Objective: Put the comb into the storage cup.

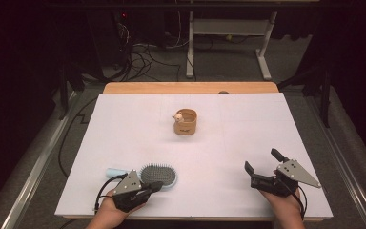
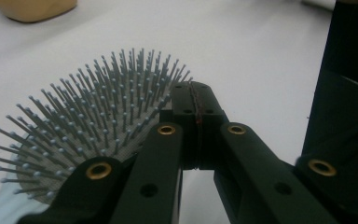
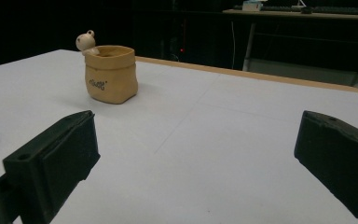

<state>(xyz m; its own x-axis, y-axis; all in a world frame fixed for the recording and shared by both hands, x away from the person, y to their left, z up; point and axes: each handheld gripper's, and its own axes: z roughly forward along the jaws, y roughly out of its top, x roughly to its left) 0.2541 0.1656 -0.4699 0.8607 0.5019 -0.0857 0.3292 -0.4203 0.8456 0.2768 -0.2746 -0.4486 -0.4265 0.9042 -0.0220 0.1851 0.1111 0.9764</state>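
Your left gripper (image 1: 155, 185) sat at the near edge of the white table (image 1: 248, 129), jaws pressed together with nothing between them, tips just beside the hairbrush (image 1: 161, 175), at its near side. The brush lay bristles up, its pale blue handle (image 1: 116, 172) partly hidden behind that gripper; closed tips that low looked set to nudge rather than pinch. Well to the right of the brush, your right gripper (image 1: 262, 160) waited with jaws spread wide and empty, seemingly on standby. Beyond the brush, mid-table, stood a tan sack-shaped pot (image 1: 186, 122) with a small figure (image 1: 177, 116) at its rim; its lettering was too small to read.
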